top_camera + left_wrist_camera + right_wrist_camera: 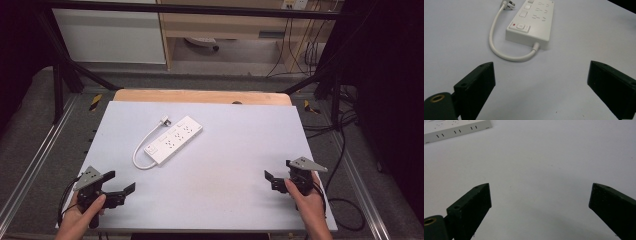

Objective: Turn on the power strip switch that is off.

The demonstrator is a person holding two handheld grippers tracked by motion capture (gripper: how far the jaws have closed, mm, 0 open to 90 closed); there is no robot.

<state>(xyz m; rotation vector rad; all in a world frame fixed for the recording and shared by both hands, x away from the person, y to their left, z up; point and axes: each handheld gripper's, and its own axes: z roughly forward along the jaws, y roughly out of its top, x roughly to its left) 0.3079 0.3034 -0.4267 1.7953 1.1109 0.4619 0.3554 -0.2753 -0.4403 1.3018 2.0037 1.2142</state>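
Note:
A white power strip [174, 139] lies at a slant in the middle of the pale table top [225, 165]. Its short white cable [141, 145] loops round to a plug [164, 120] lying beside its far end. In the left gripper view the power strip [531, 21] lies ahead, with its cable [499, 51] curving toward me. My left gripper [120, 182] rests near the front left corner, open, nothing between its jaws. Near the front right edge my right gripper [272, 180] is open and empty too. The strip's edge [456, 130] shows at the top left of the right gripper view.
A wooden board [200, 96] edges the table's far side. Black frame bars [60, 75] and cables [345, 150] stand round the table. A cabinet [225, 25] is behind. Bare surface lies between the grippers and the strip.

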